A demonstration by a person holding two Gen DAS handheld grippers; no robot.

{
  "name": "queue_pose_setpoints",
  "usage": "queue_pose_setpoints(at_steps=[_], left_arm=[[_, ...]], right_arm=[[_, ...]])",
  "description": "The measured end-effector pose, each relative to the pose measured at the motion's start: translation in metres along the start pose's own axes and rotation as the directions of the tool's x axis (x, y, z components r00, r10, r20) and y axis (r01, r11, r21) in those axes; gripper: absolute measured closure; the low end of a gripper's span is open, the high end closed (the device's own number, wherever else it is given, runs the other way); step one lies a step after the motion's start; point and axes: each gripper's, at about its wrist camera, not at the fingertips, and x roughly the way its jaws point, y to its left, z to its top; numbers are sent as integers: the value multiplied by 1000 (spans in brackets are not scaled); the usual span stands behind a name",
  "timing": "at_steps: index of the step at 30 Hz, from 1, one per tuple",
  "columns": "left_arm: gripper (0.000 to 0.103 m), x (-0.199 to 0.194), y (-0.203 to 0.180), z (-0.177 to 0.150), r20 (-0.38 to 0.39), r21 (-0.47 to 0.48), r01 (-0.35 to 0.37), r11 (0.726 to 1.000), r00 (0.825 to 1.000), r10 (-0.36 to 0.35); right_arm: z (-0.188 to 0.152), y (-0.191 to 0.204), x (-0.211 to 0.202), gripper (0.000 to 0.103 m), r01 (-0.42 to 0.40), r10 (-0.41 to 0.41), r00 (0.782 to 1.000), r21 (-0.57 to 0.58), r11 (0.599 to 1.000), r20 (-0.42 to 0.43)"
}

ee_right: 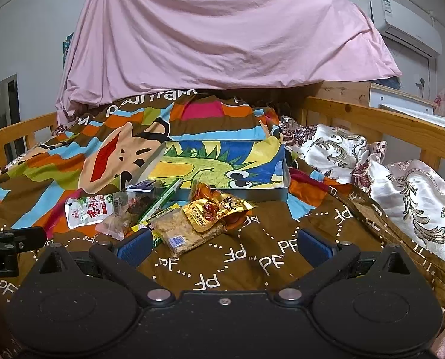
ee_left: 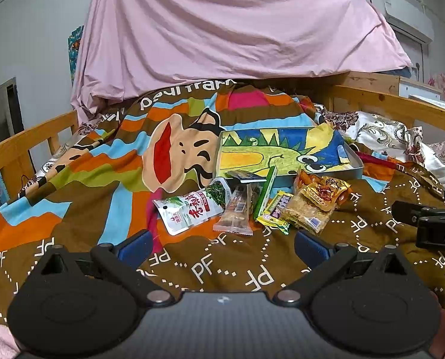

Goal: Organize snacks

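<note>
So the snacks are all in one messy heap on the brown "PF" bedspread [ee_left: 210,269], right in front of a shallow box [ee_left: 355,161] with a crayon dinosaur drawing inside it. Some of the pile is touching or leaning on the box's near edge.

Going left to right in the left wrist view: a white pouch [ee_left: 189,209] with red lettering and green leaves printed on it, long axis slanting up toward the right. Next, a clear-wrapped bar [ee_left: 237,209] with something tan inside, lying pretty much front to back. A thin green stick pack [ee_left: 266,194] runs front to back too, far end propped up on the box rim. A dark flat packet [ee_left: 246,176] sits crosswise on that same edge. Then a small yellow and purple wrapper [ee_left: 277,211], a clear bag of crumbly brown stuff [ee_left: 306,215] with a blue label at its near corner, and on top of that a shiny gold pouch [ee_left: 324,193] with red print, angled toward the upper right. An orange packet [ee_left: 304,179] peeks out behind it.

Left gripper [ee_left: 222,243] has its blue pads spread wide, nothing between them, hovering just short of the pile. Right gripper [ee_right: 222,243] is the same, wide and empty, with its left pad just beside the crumbly bag's near corner.
</note>
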Motion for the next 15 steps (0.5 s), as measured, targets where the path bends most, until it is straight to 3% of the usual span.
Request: queue_pose_setpoints(at_steps=[15], left_arm=[[0, 11, 6, 6, -69, -34, 18, 999, 997, -20]], right_arm=[[2, 1, 5, 1, 23, -23, 999, 1, 1000, -43]])
